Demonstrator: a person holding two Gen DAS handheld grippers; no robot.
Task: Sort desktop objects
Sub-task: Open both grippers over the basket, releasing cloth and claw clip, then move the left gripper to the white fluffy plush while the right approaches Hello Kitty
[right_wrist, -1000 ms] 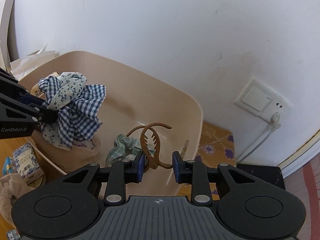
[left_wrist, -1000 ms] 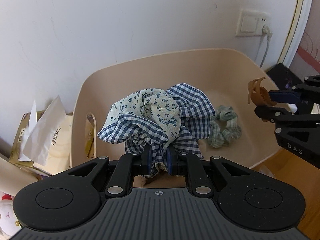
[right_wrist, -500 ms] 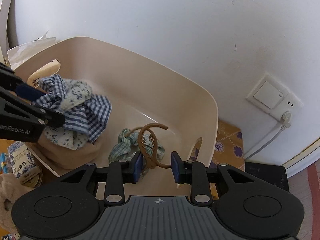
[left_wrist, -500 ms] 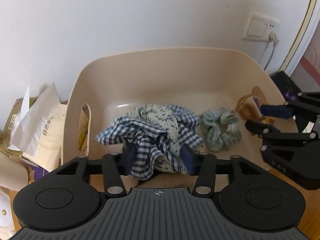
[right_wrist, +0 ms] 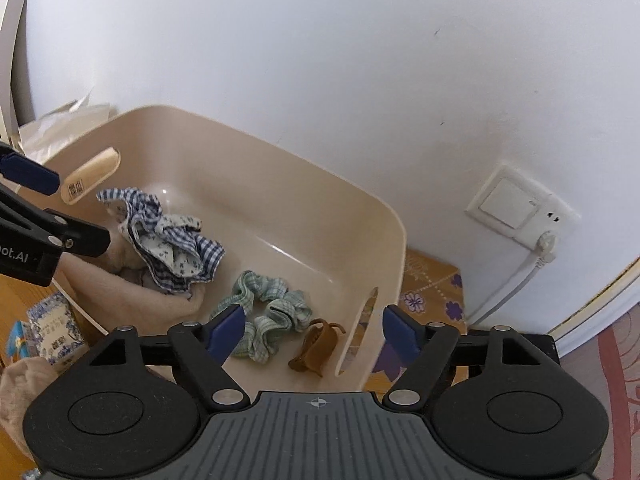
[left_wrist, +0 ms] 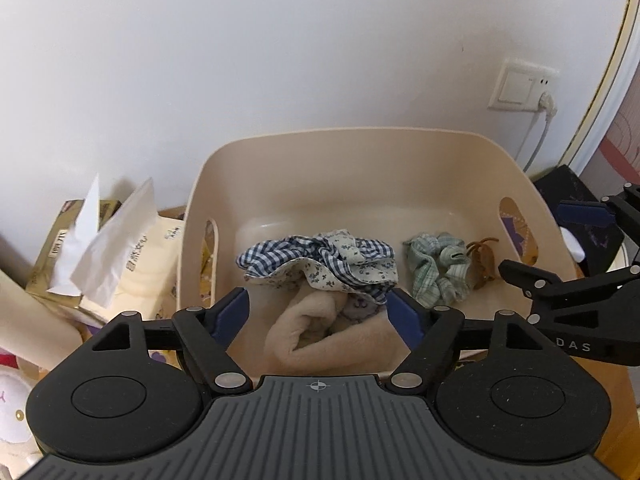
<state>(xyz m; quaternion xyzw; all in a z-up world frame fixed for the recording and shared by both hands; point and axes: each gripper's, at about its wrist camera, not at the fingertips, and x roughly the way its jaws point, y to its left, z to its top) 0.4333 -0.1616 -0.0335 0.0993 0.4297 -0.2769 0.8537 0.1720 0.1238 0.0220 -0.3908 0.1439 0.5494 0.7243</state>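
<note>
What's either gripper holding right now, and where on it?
Nothing. The left gripper jaws are opening above the checked scrunchie, which lies in the bin. The right gripper jaws are opening too; the brown hair clip lies on the bin floor.

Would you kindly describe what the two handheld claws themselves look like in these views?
Both match: the left claw and right claw have matte black plastic linkage arms with silver rivets, blue rubber-like pads, two round black discs and a ribbed grey body bearing a small crosshair mark. White lettering marks their sides. No cables, sleeves or hands show.
</note>
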